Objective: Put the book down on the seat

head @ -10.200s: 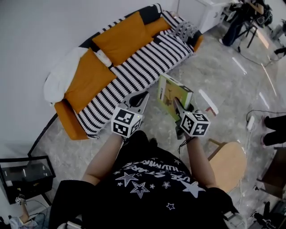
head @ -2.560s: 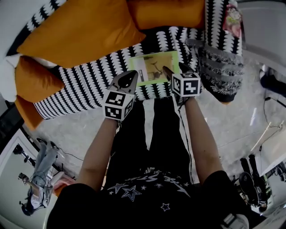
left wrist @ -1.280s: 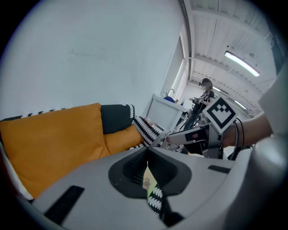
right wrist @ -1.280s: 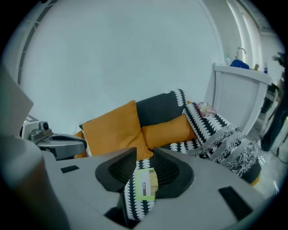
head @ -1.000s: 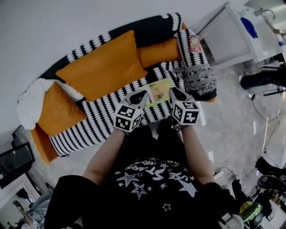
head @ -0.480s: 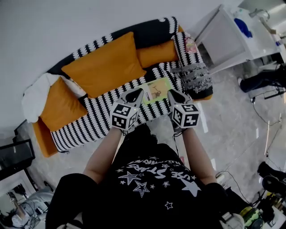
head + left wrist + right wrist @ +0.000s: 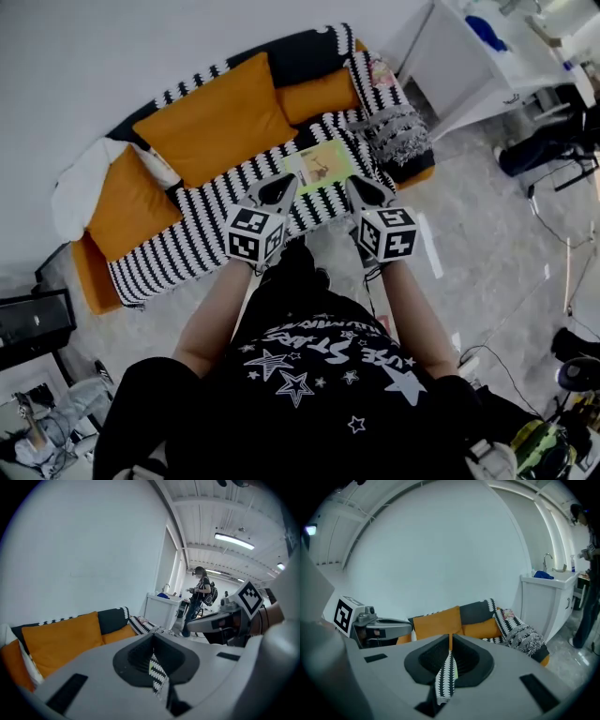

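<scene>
The book, thin with a yellow-green cover, lies flat on the black-and-white striped sofa seat, towards its right end. My left gripper hovers just short of the book's near left corner, apart from it. My right gripper hovers off its near right corner. Both are shut with nothing between the jaws. In the left gripper view, the left gripper shows only a thin slit with sofa stripes behind. The right gripper looks the same in its own view.
Two orange cushions and a white one lean on the sofa back. A patterned throw drapes the right arm, beside a white cabinet. A person stands further off. A black stand sits at left.
Both grippers have risen and drawn back from the sofa. The book stays where it lies on the seat, now smaller in the head view.
</scene>
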`<state>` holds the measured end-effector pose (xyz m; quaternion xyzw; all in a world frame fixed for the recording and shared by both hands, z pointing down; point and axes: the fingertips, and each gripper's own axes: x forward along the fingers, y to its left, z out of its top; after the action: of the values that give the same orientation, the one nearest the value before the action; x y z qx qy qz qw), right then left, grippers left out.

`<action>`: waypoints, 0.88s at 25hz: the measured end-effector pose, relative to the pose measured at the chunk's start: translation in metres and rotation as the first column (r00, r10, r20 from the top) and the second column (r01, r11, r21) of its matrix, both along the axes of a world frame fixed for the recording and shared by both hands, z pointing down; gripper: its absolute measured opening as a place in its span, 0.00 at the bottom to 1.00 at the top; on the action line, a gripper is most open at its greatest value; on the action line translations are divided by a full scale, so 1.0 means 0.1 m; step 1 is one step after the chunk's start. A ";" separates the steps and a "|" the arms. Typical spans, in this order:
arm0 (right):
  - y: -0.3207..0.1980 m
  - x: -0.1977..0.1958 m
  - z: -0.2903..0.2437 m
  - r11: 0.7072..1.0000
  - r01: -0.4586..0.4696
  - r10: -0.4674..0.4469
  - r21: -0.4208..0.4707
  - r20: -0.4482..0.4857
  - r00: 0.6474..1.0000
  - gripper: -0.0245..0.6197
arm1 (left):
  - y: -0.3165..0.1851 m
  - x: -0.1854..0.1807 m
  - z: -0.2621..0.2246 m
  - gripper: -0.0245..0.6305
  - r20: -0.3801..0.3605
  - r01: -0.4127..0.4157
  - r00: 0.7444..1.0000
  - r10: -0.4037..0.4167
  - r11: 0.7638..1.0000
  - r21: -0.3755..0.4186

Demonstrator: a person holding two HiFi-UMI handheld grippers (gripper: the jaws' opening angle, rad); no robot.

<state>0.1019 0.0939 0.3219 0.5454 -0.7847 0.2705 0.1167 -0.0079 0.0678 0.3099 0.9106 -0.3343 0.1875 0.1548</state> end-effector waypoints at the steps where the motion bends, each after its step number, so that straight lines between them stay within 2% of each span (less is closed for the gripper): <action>1: 0.08 -0.01 -0.05 1.000 0.005 -0.005 0.011 0.003 1.000 0.10 | 0.08 0.00 -0.03 0.05 -0.001 0.000 1.000 0.000 1.000 0.006; 11: 0.64 -0.09 -0.21 0.996 0.060 -0.061 0.063 0.016 0.998 0.08 | 0.61 -0.04 -0.27 0.05 0.005 0.001 1.000 -0.002 0.998 0.058; 17: 0.77 -0.11 -0.19 0.998 0.024 -0.026 0.060 0.033 0.999 0.08 | 0.75 -0.19 -0.25 0.05 0.004 0.000 1.000 0.000 0.999 0.049; 22: 0.81 -0.29 -0.15 0.999 -0.006 0.005 0.038 0.017 1.000 0.08 | 0.76 -0.47 -0.26 0.05 -0.012 -0.012 1.000 0.012 0.999 0.042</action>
<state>0.0730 0.1748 0.3074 0.5476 -0.7891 0.2602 0.0991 -0.0550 0.1442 0.2843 0.9167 -0.3318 0.1758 0.1366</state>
